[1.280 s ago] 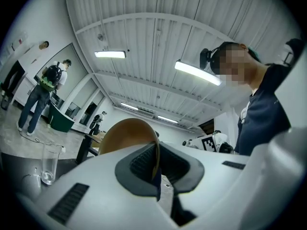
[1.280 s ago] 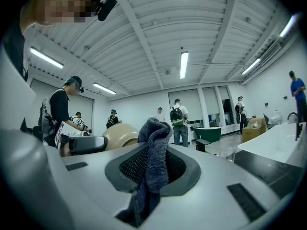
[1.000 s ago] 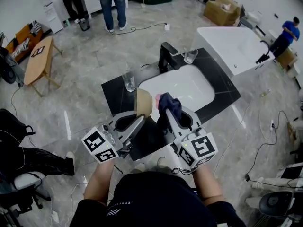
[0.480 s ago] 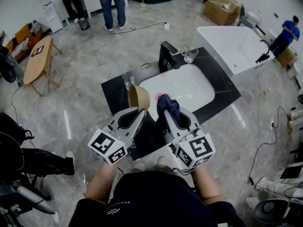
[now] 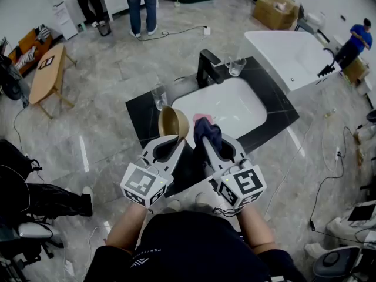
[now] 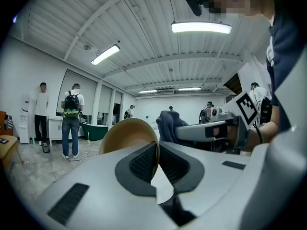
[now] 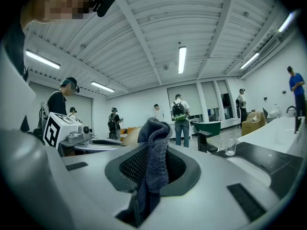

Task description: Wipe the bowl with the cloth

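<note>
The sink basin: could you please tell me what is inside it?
A pink item lies at the front of the sink basin; the rest that shows is plain white. The cloth and the bowl, held in front, hide its near edge.

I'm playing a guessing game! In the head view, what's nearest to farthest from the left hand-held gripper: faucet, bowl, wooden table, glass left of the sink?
1. Bowl: pinched in the left hand-held gripper.
2. Glass: on the counter, left of the sink.
3. Faucet: behind the sink.
4. Wooden table: far off at the left.
</note>
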Available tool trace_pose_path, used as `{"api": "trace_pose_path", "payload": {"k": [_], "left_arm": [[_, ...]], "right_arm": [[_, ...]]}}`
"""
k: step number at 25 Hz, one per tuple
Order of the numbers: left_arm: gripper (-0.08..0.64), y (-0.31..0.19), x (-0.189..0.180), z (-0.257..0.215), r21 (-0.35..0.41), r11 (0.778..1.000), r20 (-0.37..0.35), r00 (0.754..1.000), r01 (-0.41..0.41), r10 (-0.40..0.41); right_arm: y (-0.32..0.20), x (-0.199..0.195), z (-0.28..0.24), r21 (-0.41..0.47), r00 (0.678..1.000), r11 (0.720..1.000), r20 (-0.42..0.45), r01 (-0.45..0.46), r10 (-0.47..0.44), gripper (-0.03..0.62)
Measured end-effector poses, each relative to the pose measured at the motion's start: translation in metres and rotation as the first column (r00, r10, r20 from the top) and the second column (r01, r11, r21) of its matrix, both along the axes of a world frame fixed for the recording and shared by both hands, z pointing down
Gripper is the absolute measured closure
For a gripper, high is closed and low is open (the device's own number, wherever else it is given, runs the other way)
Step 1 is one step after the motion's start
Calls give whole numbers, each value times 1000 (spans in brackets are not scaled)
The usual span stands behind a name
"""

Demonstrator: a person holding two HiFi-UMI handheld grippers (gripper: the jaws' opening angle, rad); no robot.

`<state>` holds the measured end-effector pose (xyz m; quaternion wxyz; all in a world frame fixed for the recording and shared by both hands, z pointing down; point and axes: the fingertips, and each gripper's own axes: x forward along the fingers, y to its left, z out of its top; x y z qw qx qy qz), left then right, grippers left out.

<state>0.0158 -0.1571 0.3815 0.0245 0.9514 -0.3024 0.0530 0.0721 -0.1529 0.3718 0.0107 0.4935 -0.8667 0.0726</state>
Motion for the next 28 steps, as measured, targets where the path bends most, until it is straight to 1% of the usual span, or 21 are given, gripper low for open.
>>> {"api": "trace_pose_path", "payload": {"k": [4, 10, 14, 28], "left_arm": [[543, 3, 3, 5, 14, 1000, 45, 999, -6, 5], [543, 5, 1, 14, 24, 999, 101, 994, 28, -31], [543, 5, -2, 17, 16, 999, 107, 993, 44, -45], [543, 8, -4, 22, -2, 999, 105, 993, 46, -45]], "right_arm": [[2, 0, 3, -12, 1000, 1000, 9, 0, 0, 523], [6, 0, 8, -28, 1000, 1000, 7, -3, 4, 525], [9, -3, 12, -41, 1000, 999, 5, 0, 0, 525], [11, -6, 14, -41, 1000, 999, 3, 4, -4, 526]]}}
